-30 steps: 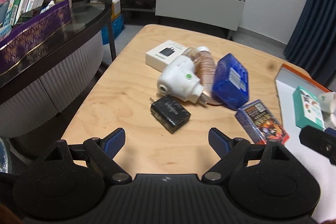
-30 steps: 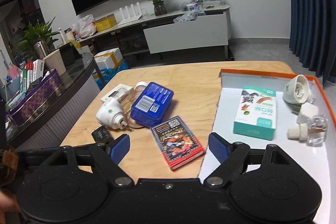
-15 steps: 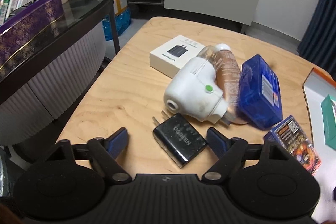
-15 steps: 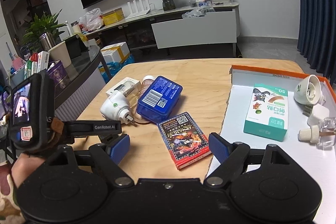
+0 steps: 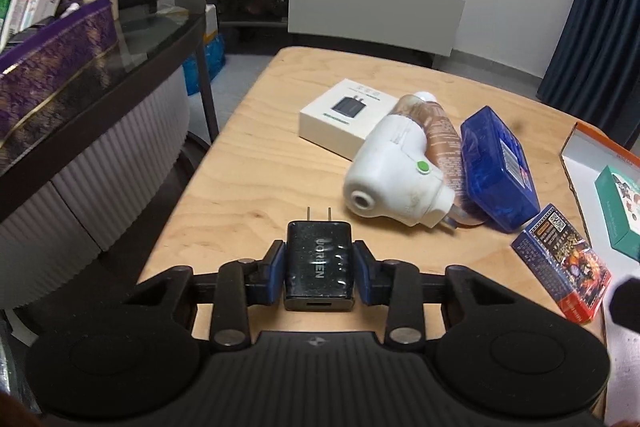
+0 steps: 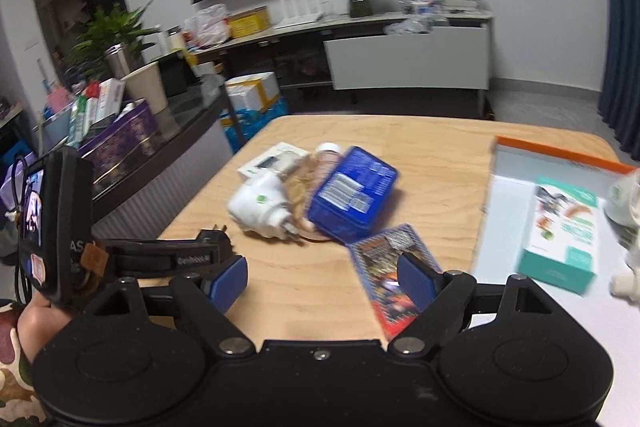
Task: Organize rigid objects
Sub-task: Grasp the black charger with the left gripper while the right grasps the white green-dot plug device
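My left gripper (image 5: 319, 275) is shut on a black charger (image 5: 320, 263), prongs pointing away, at the near left of the wooden table (image 5: 272, 163). It also shows in the right wrist view (image 6: 212, 241). Beyond lie a white plug-in device (image 5: 394, 183), a clear brownish bottle (image 5: 438, 137), a blue box (image 5: 496, 167), a white charger box (image 5: 346, 113) and a colourful card pack (image 5: 562, 263). My right gripper (image 6: 322, 281) is open and empty above the card pack (image 6: 390, 267).
A white tray with an orange rim (image 6: 560, 151) at the right holds a teal box (image 6: 564, 231) and small white items (image 6: 624, 199). A dark curved counter (image 5: 100, 87) with a purple tin stands left of the table.
My left gripper moved forward and closed on the black charger, which now sits straight between the pads. The right gripper shifted left and forward over the card pack; its view is blurred.
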Motion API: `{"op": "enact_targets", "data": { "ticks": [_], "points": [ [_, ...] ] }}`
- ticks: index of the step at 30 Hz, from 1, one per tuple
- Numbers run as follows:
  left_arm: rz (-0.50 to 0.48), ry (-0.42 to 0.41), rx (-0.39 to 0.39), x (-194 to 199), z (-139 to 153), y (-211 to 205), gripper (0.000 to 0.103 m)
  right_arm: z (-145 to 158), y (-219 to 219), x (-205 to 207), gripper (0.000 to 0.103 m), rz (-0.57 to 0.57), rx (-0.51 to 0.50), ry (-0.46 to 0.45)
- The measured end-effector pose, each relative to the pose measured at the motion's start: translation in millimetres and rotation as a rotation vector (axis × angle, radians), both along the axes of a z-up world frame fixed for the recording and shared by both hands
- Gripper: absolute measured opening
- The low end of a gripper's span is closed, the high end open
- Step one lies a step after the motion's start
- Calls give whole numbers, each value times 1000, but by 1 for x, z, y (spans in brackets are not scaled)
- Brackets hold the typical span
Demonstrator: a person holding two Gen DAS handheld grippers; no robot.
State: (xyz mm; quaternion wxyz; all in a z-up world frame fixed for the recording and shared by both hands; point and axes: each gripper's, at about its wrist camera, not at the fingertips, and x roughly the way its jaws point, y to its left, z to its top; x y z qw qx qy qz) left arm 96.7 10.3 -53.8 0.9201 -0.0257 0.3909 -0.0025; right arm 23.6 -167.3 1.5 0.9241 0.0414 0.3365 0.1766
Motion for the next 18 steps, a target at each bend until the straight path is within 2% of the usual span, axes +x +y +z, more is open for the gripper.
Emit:
{"op": "enact_targets", "data": {
  "ticks": [4,9,18],
  "points": [
    [22,-39,22,-13,9,9,36,3,26,17,96,107,-17,-20],
    [67,-56,-26,-22,19,33,36,-4,71,50,96,235,-95,-36],
    [126,-85,-75,-23,21,58,37,-38,116,109,97,270,-196,14]
  ]
}}
